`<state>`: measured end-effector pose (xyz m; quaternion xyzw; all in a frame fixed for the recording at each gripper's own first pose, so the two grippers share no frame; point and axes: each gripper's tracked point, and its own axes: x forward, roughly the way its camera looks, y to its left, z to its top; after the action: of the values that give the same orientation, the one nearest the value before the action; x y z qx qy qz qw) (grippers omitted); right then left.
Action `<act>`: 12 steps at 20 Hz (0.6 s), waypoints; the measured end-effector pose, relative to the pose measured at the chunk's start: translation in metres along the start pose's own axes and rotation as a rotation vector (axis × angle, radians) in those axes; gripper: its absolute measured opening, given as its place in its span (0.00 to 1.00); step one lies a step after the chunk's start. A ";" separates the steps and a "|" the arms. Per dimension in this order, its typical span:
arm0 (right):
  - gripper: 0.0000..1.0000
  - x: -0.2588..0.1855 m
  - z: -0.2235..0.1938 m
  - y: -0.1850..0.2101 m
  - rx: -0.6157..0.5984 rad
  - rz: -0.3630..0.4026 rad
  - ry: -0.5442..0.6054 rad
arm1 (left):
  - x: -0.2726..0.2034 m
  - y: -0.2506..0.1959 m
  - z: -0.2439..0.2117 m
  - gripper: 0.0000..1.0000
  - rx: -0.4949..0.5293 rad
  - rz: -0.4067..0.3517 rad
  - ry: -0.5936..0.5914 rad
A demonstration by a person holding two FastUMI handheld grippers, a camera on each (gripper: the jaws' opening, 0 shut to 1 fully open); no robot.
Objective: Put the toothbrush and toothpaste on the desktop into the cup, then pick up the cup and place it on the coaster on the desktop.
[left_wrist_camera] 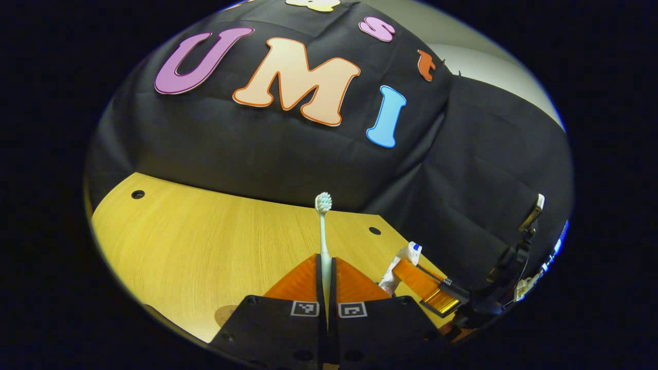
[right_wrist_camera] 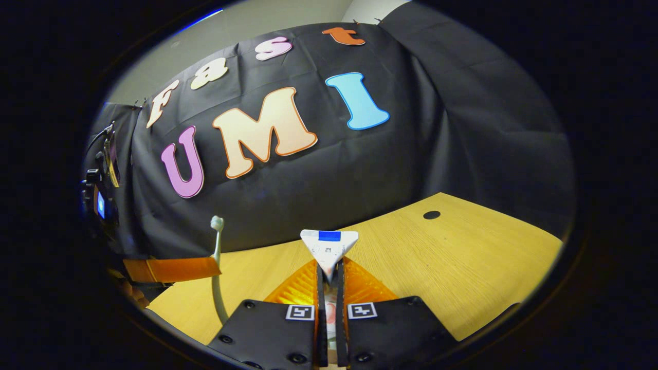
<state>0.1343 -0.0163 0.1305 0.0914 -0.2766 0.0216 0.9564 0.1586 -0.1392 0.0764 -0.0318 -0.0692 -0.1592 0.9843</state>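
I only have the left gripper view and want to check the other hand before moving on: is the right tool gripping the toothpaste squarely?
Observer: Yes. In the right gripper view the right tool is shut on the toothpaste, with a finger pressing each side.
Operator: Which end sticks out?
Observer: The flat crimped end, marked with a blue band, points forward past the fingertips.
Operator: How does my toothbrush look from there?
Observer: The toothbrush stands head up in the left tool, and its handle hangs well below the fingers.
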 end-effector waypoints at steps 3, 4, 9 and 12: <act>0.20 -0.011 -0.024 0.003 0.021 -0.015 0.039 | 0.030 -0.019 0.006 0.00 -0.044 -0.056 -0.048; 0.20 -0.012 -0.025 0.003 0.027 -0.009 0.033 | 0.034 -0.022 0.008 0.00 -0.050 -0.065 -0.060; 0.80 -0.028 -0.003 0.003 0.064 -0.004 -0.025 | 0.042 -0.029 0.008 0.00 -0.065 -0.083 -0.072; 0.87 -0.043 0.010 -0.008 0.080 -0.024 -0.039 | 0.046 -0.031 0.009 0.00 -0.068 -0.083 -0.082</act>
<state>0.0934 -0.0252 0.1142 0.1334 -0.2931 0.0195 0.9465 0.1908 -0.1818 0.0931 -0.0689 -0.1054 -0.2009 0.9715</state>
